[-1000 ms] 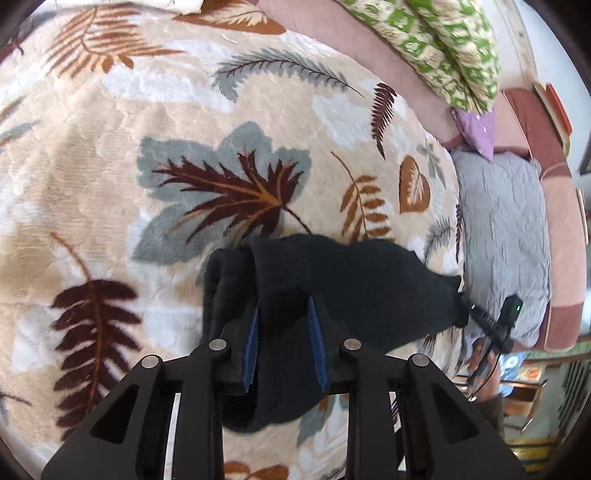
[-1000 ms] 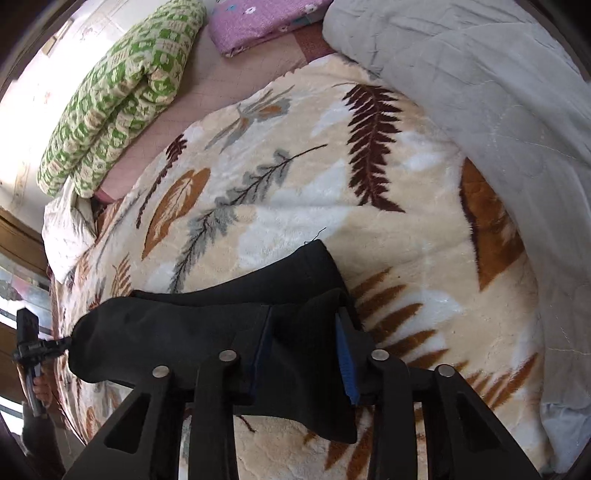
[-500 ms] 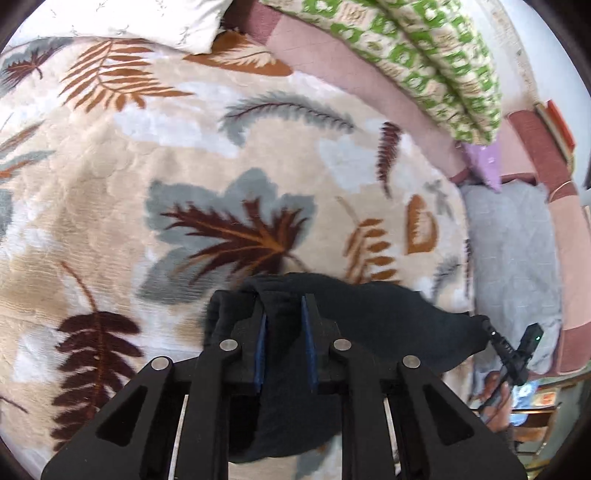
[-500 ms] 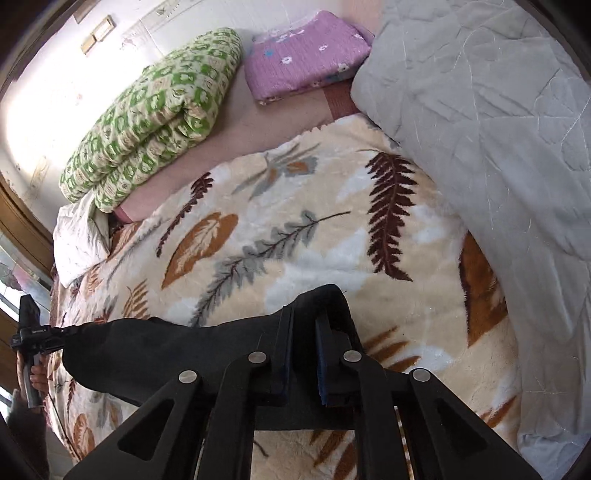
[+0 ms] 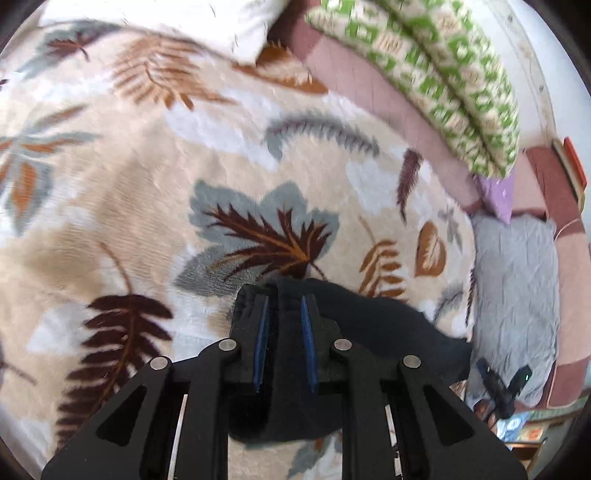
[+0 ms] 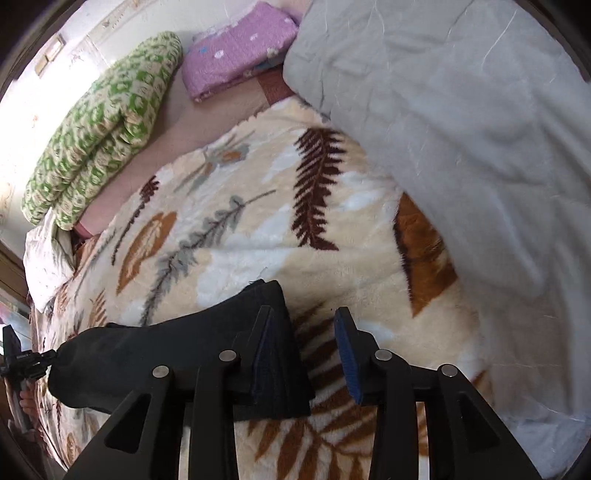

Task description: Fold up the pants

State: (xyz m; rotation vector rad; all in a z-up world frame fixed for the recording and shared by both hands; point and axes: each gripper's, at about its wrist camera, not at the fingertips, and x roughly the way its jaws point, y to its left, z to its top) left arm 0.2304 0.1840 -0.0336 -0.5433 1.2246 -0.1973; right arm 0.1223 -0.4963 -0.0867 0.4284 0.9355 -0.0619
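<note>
Black pants (image 5: 369, 332) lie folded in a long band on a leaf-patterned blanket (image 5: 147, 184). My left gripper (image 5: 283, 299) is shut on one end of the band, with black cloth pinched between its blue pads and raised a little off the blanket. In the right wrist view the other end of the pants (image 6: 166, 354) lies flat. My right gripper (image 6: 304, 310) is over that end with its jaws opening. Its left pad rests over the cloth's edge, its right pad stands over bare blanket (image 6: 258, 240), and neither presses on the cloth.
A rolled green patterned quilt (image 6: 103, 129) and a folded purple cloth (image 6: 236, 62) lie along the far wall. A grey quilt (image 6: 461, 129) covers the right side. A white pillow (image 5: 184, 22) sits at the far edge in the left wrist view.
The right gripper closed on the pants' end, then opened and let it go. The left gripper tightened on its end and lifted it slightly while tilting up.
</note>
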